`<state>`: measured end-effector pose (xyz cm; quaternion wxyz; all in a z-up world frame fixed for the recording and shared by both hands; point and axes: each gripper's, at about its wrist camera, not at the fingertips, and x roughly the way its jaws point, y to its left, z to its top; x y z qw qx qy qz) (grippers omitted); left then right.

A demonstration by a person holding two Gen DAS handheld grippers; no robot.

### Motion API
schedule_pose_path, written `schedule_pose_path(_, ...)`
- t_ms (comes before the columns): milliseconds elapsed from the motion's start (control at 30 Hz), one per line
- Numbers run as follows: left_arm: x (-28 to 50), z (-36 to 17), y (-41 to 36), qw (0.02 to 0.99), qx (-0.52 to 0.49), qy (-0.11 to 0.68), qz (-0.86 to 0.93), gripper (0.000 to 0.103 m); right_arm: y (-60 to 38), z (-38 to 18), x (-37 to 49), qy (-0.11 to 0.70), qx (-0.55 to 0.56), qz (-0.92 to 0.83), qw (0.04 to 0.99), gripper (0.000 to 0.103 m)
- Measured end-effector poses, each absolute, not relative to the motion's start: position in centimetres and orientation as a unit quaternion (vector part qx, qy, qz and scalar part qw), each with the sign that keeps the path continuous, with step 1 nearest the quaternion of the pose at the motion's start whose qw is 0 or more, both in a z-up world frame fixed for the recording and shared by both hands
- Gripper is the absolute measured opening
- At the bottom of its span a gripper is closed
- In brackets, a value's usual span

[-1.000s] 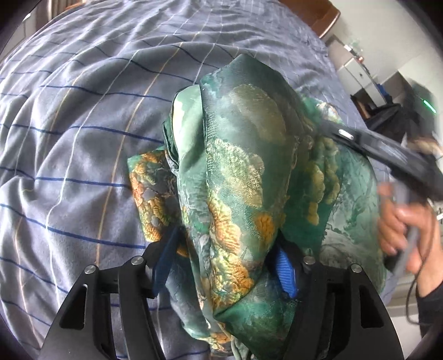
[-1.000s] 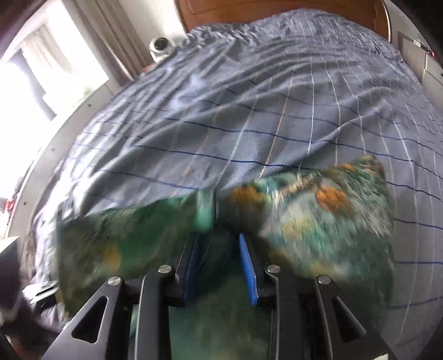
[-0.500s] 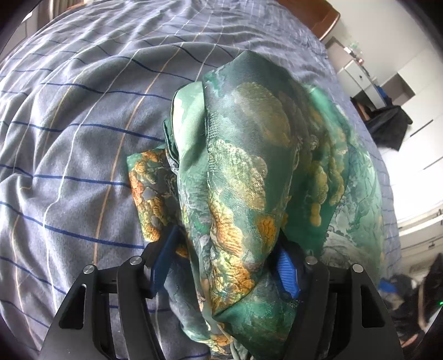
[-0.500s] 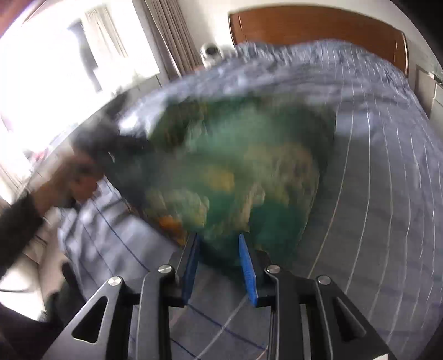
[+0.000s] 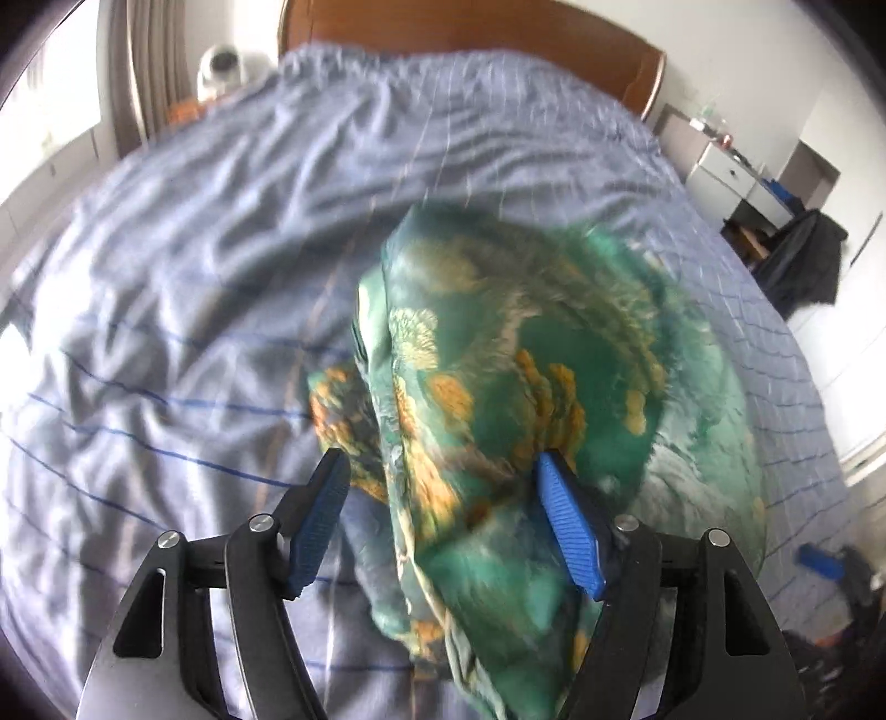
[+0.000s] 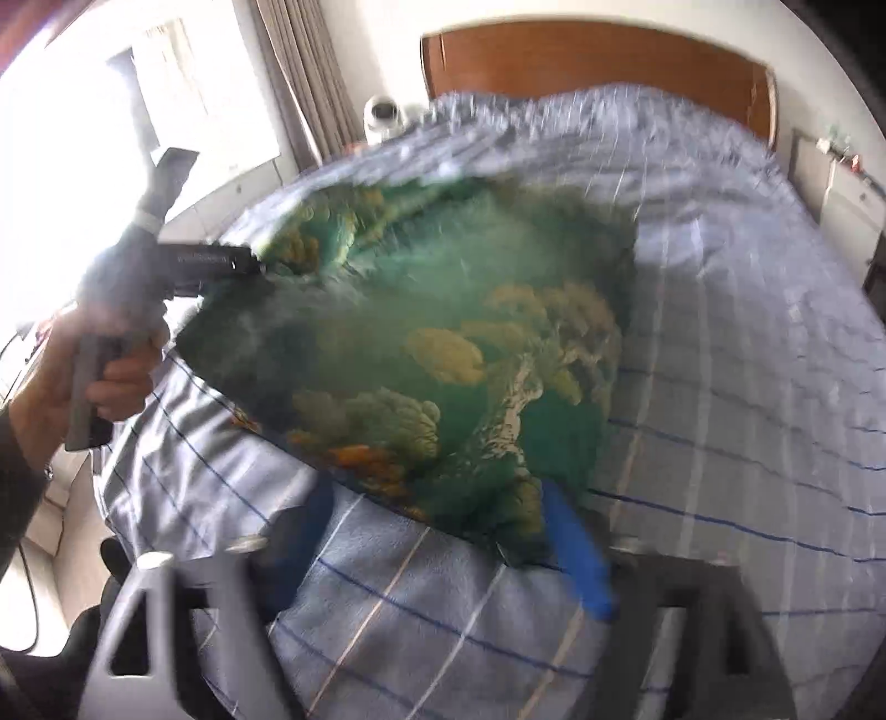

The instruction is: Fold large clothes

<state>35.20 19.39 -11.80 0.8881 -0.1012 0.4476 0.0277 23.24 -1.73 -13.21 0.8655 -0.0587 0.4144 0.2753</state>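
Note:
A green silk garment with orange and gold print point(image 5: 498, 360) lies bunched on the blue-grey striped bed point(image 5: 194, 277). My left gripper point(image 5: 443, 465) has its jaws opening. A thick fold runs between the blue pads point(image 5: 321, 515) and drapes over the right-hand finger, and a strip of sheet shows beside the left pad. In the right wrist view the garment point(image 6: 443, 343) billows above the bed point(image 6: 747, 360), blurred. My right gripper point(image 6: 443, 537) has its jaws opening wide. The cloth's near corner lies by its right pad point(image 6: 576, 554), unpressed. The left gripper point(image 6: 243, 266), held by a hand point(image 6: 122, 365), meets the cloth's far edge.
A wooden headboard point(image 5: 498, 39) closes the bed's far end. A white nightstand point(image 5: 731, 171) and dark clothing point(image 5: 803, 255) stand to the right of the bed. Curtains point(image 6: 310, 99) and a bright window lie to the left. Bare wrinkled sheet spreads left of the garment.
The right gripper swung the cloth across toward the left gripper, then let go with its jaws spread wide. The left gripper rose and tilted up, bringing the headboard into view.

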Motion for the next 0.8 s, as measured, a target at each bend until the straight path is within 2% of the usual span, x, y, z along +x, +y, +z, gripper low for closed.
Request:
schedule_pose_path(167,33.3,-9.0,17.4,0.908,-0.044,0.412,0.059,0.077,-2.7,-11.1,20.0,0.370,-0.092,0.246,0.891,0.085)
schedule_pose_path(600,32.6,-7.6,16.8,0.908,0.022,0.402,0.114,0.083,-3.5,-11.2,18.6,0.359,-0.105,0.227,0.899,0.085)
schedule_pose_path(700,32.9,-7.7,18.2,0.899,-0.012,0.428,0.090,0.090,-3.6,-11.4,18.7,0.364,-0.101,0.225,0.898,0.085)
schedule_pose_path(800,33.5,-7.1,22.3,0.878,-0.148,0.455,-0.020,0.090,-3.8,-11.5,18.7,0.365,-0.103,0.225,0.898,0.085)
